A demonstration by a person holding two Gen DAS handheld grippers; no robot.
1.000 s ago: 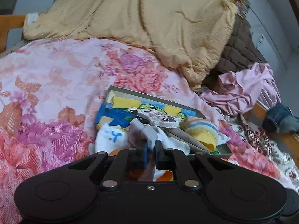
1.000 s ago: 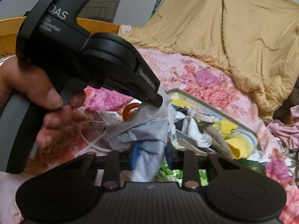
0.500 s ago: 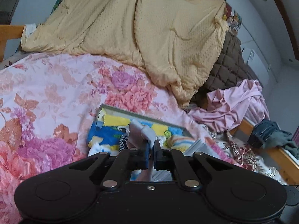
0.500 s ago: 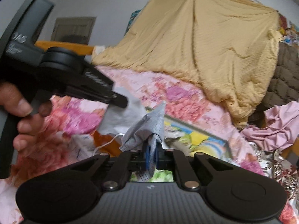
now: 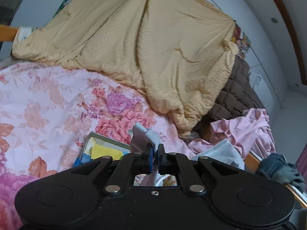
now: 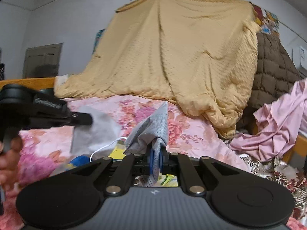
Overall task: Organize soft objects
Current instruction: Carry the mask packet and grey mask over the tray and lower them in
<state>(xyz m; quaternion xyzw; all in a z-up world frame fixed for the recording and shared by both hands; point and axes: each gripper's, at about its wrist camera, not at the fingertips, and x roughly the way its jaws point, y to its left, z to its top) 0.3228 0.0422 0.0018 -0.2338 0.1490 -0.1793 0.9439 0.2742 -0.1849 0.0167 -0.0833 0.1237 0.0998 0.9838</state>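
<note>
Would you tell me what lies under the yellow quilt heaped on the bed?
The yellow quilt drapes over the floral bedspread and partly over a brown quilted blanket; whatever props it up is covered.

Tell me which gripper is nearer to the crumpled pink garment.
Right. The right gripper has the pink garment just off to its right; the left gripper is farther away, out on the opposite side.

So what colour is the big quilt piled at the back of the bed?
Tan-gold quilt, clearest in the right wrist view.
</note>
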